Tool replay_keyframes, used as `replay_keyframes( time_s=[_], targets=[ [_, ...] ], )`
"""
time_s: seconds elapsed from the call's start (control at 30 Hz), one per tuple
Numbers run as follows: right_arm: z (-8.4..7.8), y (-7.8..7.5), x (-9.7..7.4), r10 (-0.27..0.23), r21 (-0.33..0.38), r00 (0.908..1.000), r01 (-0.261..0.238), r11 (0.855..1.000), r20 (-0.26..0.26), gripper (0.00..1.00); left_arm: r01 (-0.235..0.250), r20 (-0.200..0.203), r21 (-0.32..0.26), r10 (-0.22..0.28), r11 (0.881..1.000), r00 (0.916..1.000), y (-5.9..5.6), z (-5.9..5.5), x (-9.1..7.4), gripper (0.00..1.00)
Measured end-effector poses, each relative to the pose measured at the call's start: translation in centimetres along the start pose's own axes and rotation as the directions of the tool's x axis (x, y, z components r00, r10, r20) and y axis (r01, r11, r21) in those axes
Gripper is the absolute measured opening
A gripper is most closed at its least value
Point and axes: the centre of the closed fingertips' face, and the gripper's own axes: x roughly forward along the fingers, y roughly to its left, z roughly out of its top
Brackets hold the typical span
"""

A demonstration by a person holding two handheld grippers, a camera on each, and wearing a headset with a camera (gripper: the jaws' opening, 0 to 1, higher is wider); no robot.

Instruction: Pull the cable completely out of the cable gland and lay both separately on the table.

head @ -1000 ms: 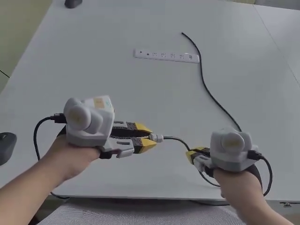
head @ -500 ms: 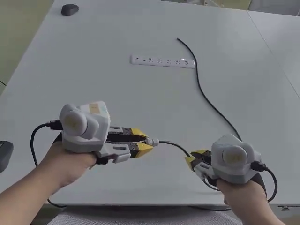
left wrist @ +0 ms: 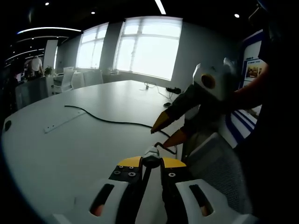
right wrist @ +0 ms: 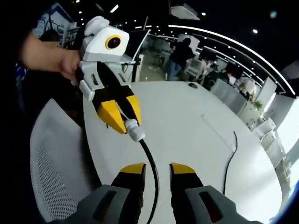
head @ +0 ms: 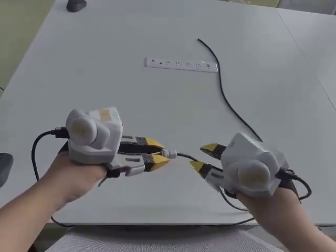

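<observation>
Left gripper [head: 161, 154] clamped on the cable gland [head: 169, 154], over the table's [head: 131, 94] near edge. Right gripper [head: 198, 157] open, jaws spread either side of the cable [head: 185, 156]. Cable looks light, limp, probably slick — best taken close beside the gland.

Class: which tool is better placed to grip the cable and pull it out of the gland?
The right tool: its open jaws straddle the cable beside the cable gland, which the left tool is clamping.

Cable gland [left wrist: 150, 153] in left hand-held gripper [left wrist: 150, 161]; right hand-held gripper [left wrist: 158, 137] agape beyond.
</observation>
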Motion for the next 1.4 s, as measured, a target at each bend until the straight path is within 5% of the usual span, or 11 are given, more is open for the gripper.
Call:
replay_keyframes(
  time_s=[0.77,1.4],
  targets=[
    [1.9,2.0,1.2,0.058,-0.222,0.9983,-0.057,0.973,-0.003,0.01,0.019,-0.007,0.019,-0.019,1.0,0.9998,-0.3,-0.1,0.1,0.15],
    [0.9,0.8,1.3,0.036,-0.05,0.9993,-0.036,0.998,0.008,0.0,0.018,0.006,0.017,-0.018,1.0,0.9998,-0.1,0.1,0.1,0.15]
  ],
)
